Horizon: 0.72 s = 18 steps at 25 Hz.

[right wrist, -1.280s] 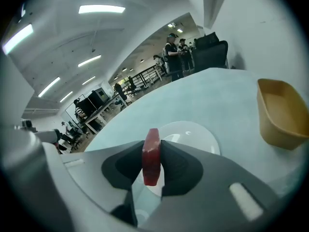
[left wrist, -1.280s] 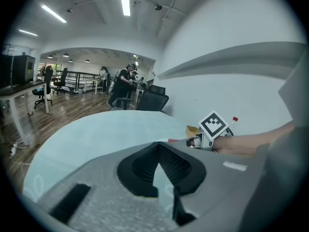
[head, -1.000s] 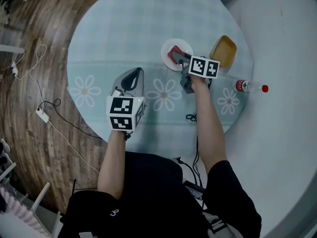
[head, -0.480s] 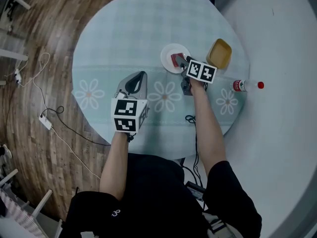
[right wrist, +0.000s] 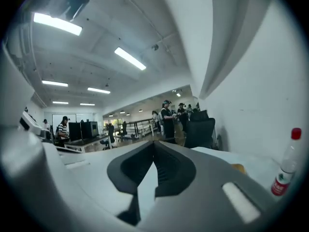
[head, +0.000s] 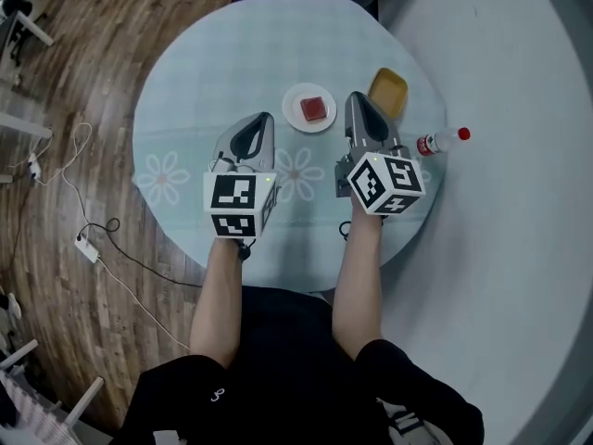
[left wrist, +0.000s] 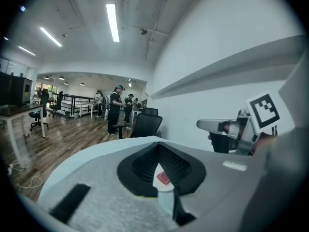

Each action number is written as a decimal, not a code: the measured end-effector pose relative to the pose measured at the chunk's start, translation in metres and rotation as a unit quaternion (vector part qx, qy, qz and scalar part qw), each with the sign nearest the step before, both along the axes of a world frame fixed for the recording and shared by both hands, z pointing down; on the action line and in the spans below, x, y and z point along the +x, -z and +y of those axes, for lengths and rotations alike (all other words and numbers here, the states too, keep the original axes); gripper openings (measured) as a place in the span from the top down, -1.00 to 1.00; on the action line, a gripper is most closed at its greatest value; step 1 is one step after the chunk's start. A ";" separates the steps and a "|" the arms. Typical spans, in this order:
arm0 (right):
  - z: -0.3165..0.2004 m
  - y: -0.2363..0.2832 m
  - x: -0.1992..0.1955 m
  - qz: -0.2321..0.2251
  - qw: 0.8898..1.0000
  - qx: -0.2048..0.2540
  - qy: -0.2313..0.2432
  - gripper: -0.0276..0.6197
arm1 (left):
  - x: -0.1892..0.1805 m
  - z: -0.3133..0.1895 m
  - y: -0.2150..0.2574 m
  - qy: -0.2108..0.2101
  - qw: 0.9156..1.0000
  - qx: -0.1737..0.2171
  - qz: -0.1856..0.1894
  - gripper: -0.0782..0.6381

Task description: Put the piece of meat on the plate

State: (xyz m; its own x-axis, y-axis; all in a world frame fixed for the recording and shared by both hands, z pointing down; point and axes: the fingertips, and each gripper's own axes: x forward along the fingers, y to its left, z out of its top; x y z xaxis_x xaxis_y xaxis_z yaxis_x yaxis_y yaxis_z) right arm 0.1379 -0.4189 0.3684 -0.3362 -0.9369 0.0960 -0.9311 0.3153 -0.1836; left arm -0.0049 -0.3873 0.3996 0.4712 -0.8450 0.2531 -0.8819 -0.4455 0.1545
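Red meat (head: 314, 108) is already sitting on the white plate (head: 293, 117) toward the far side of the tabletop (head: 232, 54), right between the tips of the left tool (head: 266, 120) and right tool (head: 357, 101), both closed and empty.

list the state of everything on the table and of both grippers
white round plate, on the pale blue round table, not empty
red piece of meat, lying on the plate, not gripped
yellow-brown dish, empty
clear plastic bottle, upright, red cap on
left gripper, shut, empty
right gripper, shut, empty
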 end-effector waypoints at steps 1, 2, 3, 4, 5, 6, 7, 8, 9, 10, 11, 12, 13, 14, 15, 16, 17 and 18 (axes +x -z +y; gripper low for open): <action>0.013 0.009 0.001 -0.009 1.000 0.005 -0.005 0.89 | 0.003 0.004 0.009 0.000 1.000 0.011 0.002 0.80; 0.025 0.015 0.002 -0.012 1.000 0.002 -0.012 0.89 | 0.007 0.008 0.018 0.000 1.000 0.024 0.004 0.80; 0.037 0.023 0.003 -0.010 1.000 -0.001 -0.017 0.89 | 0.012 0.012 0.029 0.000 0.999 0.040 0.006 0.80; 0.049 0.034 0.003 -0.007 1.000 0.003 -0.018 0.89 | 0.016 0.017 0.040 0.000 0.998 0.059 0.009 0.80; 0.060 0.046 0.003 -0.002 1.000 0.016 -0.015 0.89 | 0.019 0.022 0.051 0.002 0.997 0.077 0.011 0.80; 0.070 0.056 0.002 0.009 0.999 0.031 -0.011 0.89 | 0.021 0.029 0.061 0.007 0.996 0.091 0.014 0.80; 0.078 0.063 0.001 0.025 0.999 0.040 -0.009 0.89 | 0.023 0.035 0.070 0.011 0.995 0.102 0.018 0.80; 0.085 0.066 0.002 0.040 0.998 0.045 -0.009 0.89 | 0.024 0.043 0.077 0.014 0.994 0.111 0.019 0.80; 0.091 0.067 0.003 0.048 0.998 0.048 -0.010 0.89 | 0.026 0.050 0.083 0.015 0.993 0.119 0.017 0.80; 0.097 0.069 0.003 0.050 0.997 0.051 -0.010 0.89 | 0.028 0.056 0.090 0.015 0.992 0.128 0.014 0.80; 0.101 0.070 0.003 0.050 0.997 0.055 -0.010 0.89 | 0.029 0.062 0.096 0.016 0.990 0.137 0.010 0.80; 0.105 0.072 0.003 0.050 0.997 0.059 -0.010 0.89 | 0.028 0.067 0.102 0.016 0.989 0.144 0.006 0.80; 0.108 0.074 0.002 0.051 0.997 0.064 -0.011 0.89 | 0.028 0.071 0.105 0.018 0.989 0.150 0.004 0.80; 0.111 0.074 0.002 0.051 0.996 0.068 -0.011 0.89 | 0.027 0.074 0.107 0.020 0.988 0.152 0.003 0.80; 0.113 0.075 0.003 0.052 0.996 0.071 -0.013 0.89 | 0.026 0.076 0.107 0.022 0.988 0.152 0.001 0.80; 0.115 0.075 0.005 0.053 0.996 0.072 -0.014 0.89 | 0.026 0.079 0.107 0.023 0.988 0.151 0.000 0.80; 0.117 0.077 0.006 0.053 0.996 0.073 -0.014 0.89 | 0.026 0.082 0.107 0.025 0.988 0.151 0.000 0.80; 0.119 0.078 0.006 0.052 0.996 0.074 -0.013 0.89 | 0.026 0.084 0.109 0.025 0.988 0.152 0.000 0.80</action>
